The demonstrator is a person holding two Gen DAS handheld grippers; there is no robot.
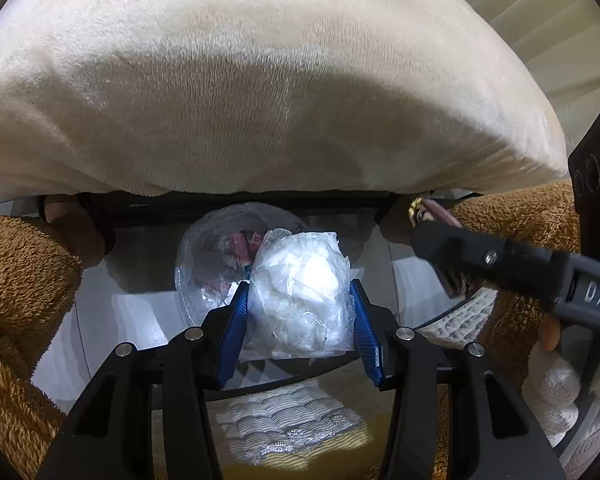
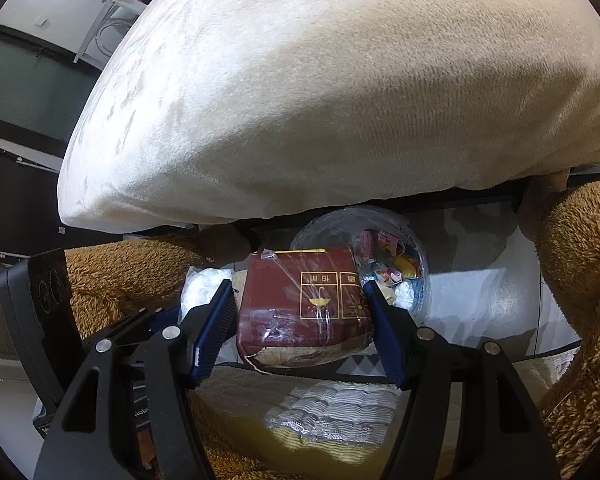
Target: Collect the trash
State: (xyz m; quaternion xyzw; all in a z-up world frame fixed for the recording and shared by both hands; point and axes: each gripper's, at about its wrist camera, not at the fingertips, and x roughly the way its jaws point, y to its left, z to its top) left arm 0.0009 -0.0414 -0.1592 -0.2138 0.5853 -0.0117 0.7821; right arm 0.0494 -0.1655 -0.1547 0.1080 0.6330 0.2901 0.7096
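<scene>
A cream plush cushion (image 1: pixel 260 80) is overhanging at twelve o'clock. The clear-lined round bin (image 2: pixel 416 236) is waiting beneath. The right gripper (image 2: pixel 300 320) is clamping a maroon cardboard box (image 2: pixel 300 304); the left gripper (image 1: pixel 298 312) is clenching a crumpled white plastic wad (image 1: pixel 300 300), both evidently poised for dropping in.

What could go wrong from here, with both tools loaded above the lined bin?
1. The dark red carton in the right tool looks wide next to the clear-lined bin; it may catch the rim or tip it.
2. The crumpled plastic bundle in the left tool is soft and could slip or cling to the pads on release.
3. Both tools sit close together over one bin and may collide.
</scene>
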